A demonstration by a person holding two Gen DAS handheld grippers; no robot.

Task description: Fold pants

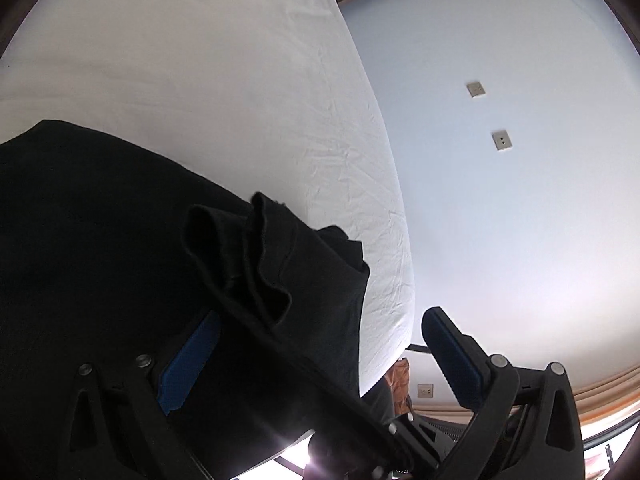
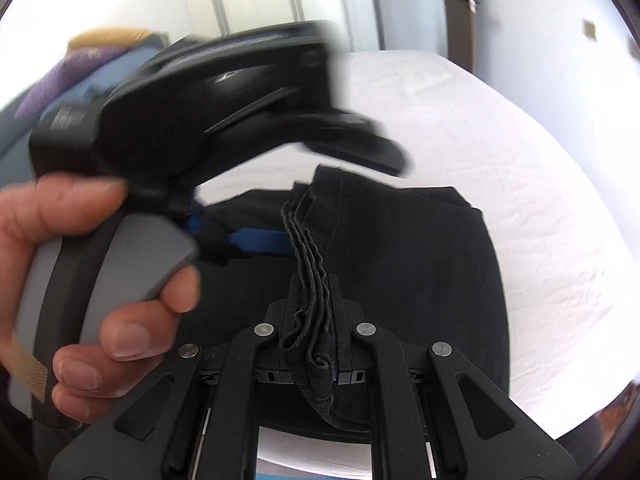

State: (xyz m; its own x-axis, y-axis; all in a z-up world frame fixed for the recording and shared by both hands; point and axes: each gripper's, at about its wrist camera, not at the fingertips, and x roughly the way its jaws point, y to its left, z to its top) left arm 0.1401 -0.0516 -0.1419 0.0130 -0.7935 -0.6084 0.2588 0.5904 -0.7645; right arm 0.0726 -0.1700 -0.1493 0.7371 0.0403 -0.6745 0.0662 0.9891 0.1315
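Black linkage arms with round silver rivets framed the right gripper (image 2: 314, 280); blue pads lined the left gripper (image 1: 320, 360) fingers (image 1: 450, 350), and its handle was grey with a black band.

The right gripper (image 2: 314, 280) points down and away, its jaws pinched nearly together on bunched cloth. Just to its left, a bare hand (image 2: 76, 280) grips the grey handle of the left gripper (image 1: 320, 344), whose blue pads (image 1: 452, 354) stand wide apart.

The pants (image 2: 400, 248) are plain black on a plain white sheet (image 2: 500, 152). Gripper pads (image 1: 452, 354) are blue, and the blurry pile (image 2: 80, 60) behind looks purple and mustard, I think.
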